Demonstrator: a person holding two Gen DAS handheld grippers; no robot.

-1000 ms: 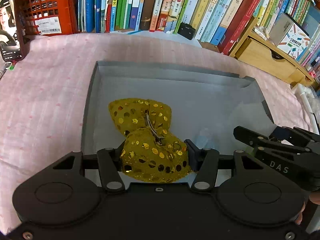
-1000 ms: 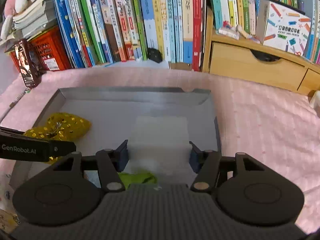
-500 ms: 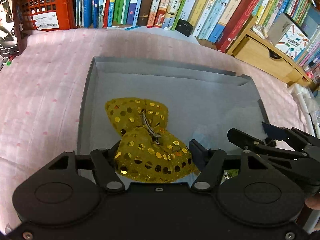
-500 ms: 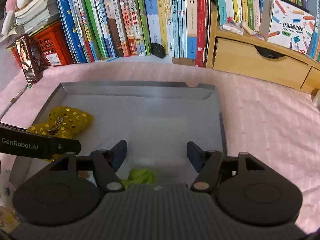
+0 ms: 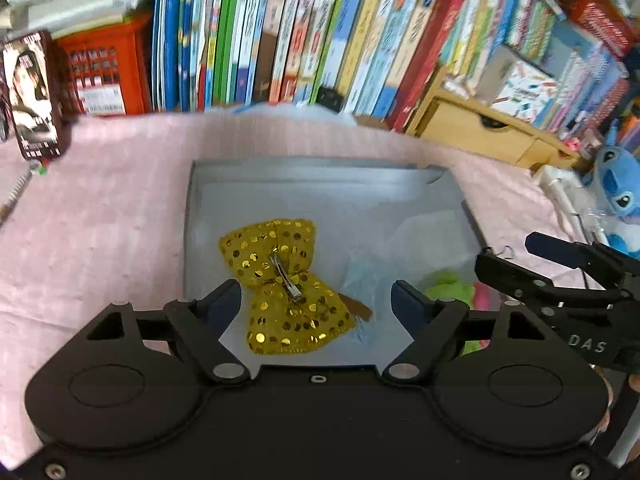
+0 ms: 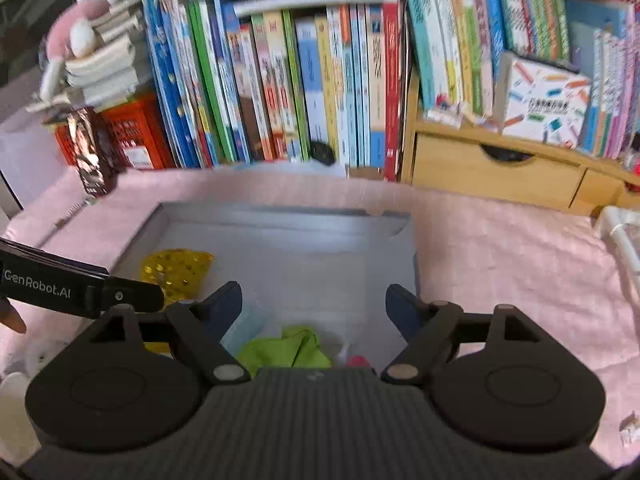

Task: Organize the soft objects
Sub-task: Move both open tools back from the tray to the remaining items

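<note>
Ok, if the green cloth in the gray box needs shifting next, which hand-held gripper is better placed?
Probably the right hand-held gripper: the green cloth lies directly below its opening fingers, nothing held. The left hand-held gripper, also opening, sits over the gold sequin bow at the gray box's other side.

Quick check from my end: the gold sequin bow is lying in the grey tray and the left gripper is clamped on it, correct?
Not quite. The gold sequin bow does lie in the grey tray, but the left gripper is not clamped on it: in the left wrist view its jaws are opening, with clear gaps between both pads and the bow.
</note>
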